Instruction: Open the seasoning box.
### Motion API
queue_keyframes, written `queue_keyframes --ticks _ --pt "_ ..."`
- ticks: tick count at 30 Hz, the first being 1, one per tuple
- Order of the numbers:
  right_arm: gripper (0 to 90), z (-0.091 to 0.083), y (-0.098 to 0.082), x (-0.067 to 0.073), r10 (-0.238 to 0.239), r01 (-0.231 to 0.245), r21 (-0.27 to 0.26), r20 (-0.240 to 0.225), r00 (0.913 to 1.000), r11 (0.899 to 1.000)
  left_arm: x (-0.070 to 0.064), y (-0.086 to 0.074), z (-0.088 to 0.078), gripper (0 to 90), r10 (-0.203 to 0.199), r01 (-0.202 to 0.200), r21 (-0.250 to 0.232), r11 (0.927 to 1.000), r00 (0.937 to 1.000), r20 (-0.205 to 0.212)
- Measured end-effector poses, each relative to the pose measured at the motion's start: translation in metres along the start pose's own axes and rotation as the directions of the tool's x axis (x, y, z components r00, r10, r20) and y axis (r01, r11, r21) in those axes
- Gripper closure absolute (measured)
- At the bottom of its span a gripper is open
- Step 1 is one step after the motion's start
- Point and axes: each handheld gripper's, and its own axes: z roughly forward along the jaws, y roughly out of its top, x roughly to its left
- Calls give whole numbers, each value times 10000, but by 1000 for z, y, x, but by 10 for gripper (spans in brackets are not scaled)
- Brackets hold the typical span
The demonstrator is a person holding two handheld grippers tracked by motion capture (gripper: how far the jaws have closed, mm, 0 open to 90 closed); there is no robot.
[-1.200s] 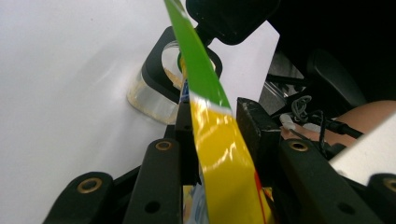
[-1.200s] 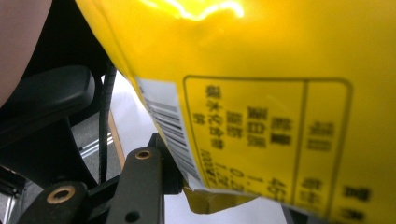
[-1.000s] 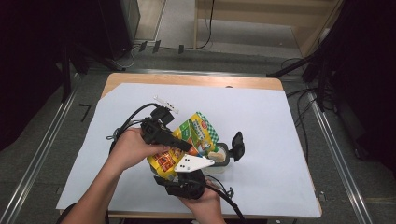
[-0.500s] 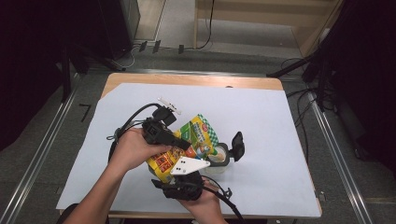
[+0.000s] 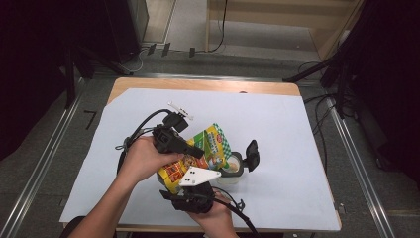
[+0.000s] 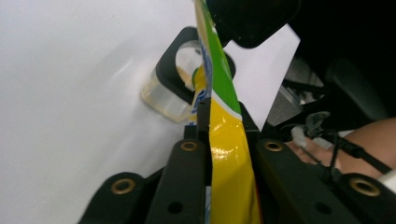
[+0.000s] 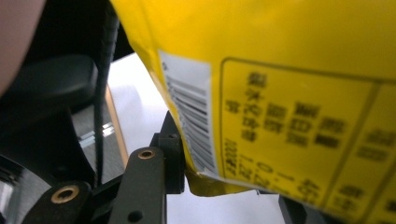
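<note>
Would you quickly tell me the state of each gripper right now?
Left gripper: shut on the yellow snack bag.
Right gripper: shut on the bag's bottom corner, above the table.

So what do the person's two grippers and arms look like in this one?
Both grippers are black. The left gripper trails a looping black cable; the right gripper carries a white three-cornered plate with small dark dots. Brass-coloured rivets mark the jaws in both gripper views. Forearms are bare, no sleeves.

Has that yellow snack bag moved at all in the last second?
No. In the high view the yellow snack bag sits in the same spot beside the clear jar, tilted over it as before, held between both tongs.
</note>
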Motion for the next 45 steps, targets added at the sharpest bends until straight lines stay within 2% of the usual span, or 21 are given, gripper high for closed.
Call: queue_keyframes --ticks 3,6,7,9,11,18,23,25,26,27,28,29,34,35,38,40,45 --pt "651 -3 2 1 175 -178 -270 -131 9998 9995 0 0 -2 783 -137 141 -82 9999 9992 374" --pt "652 -3 2 1 298 -302 -362 -121 9995 9989 0 0 -2 751 -205 208 -68 9998 9989 424" --pt "652 -4 2 0 443 -448 -436 -125 9989 9980 0 0 -2 731 -350 349 39 9994 9983 470" --pt "652 -4 2 -1 530 -537 -473 -165 9985 9974 0 -1 -2 707 -424 422 56 9991 9981 437" --pt "651 -6 1 -4 686 -689 -521 -72 9976 9963 0 0 -2 706 -319 317 55 9995 9984 466" --pt "653 -8 0 -6 656 -655 -619 -10 9978 9959 -1 -1 -2 687 -330 329 35 9995 9985 428" --pt "655 -9 -1 -8 686 -684 -620 18 9976 9957 -1 -2 -3 640 -281 278 81 9996 9987 417" --pt "655 -9 -1 -8 671 -668 -649 22 9977 9956 -2 -2 -3 658 -257 254 102 9996 9991 345" --pt "650 -10 0 -7 541 -533 -642 104 9985 9965 -4 -1 -4 692 -150 148 217 9997 9998 98" --pt "650 -10 0 -7 541 -533 -642 104 9985 9965 -4 -1 -4 723 -150 148 217 9997 9998 98" --pt "646 -10 0 -6 379 -366 -609 210 9991 9975 -6 -1 -3 723 -74 76 272 9996 9999 -70" --pt "644 -9 0 -3 284 -270 -541 251 9993 9982 -9 0 -1 783 35 -23 341 9994 9994 -345" --pt "638 -8 -2 -4 350 -339 -513 200 9992 9981 -9 1 1 838 107 -91 372 9993 9990 -431" --pt "625 -7 -1 -3 251 -247 -492 66 9997 9985 -9 2 1 848 161 -139 427 9990 9986 -499" --pt "607 -7 0 -2 36 -33 -401 76 10000 9992 -9 4 0 865 93 -75 422 9991 9990 -428" --pt "575 -6 2 2 -461 467 -286 212 9987 9985 -10 6 0 880 134 -110 509 9986 9988 -472" --pt "559 -5 3 2 -590 592 -97 161 9981 9982 -9 11 4 886 126 -87 740 9972 9985 -527"
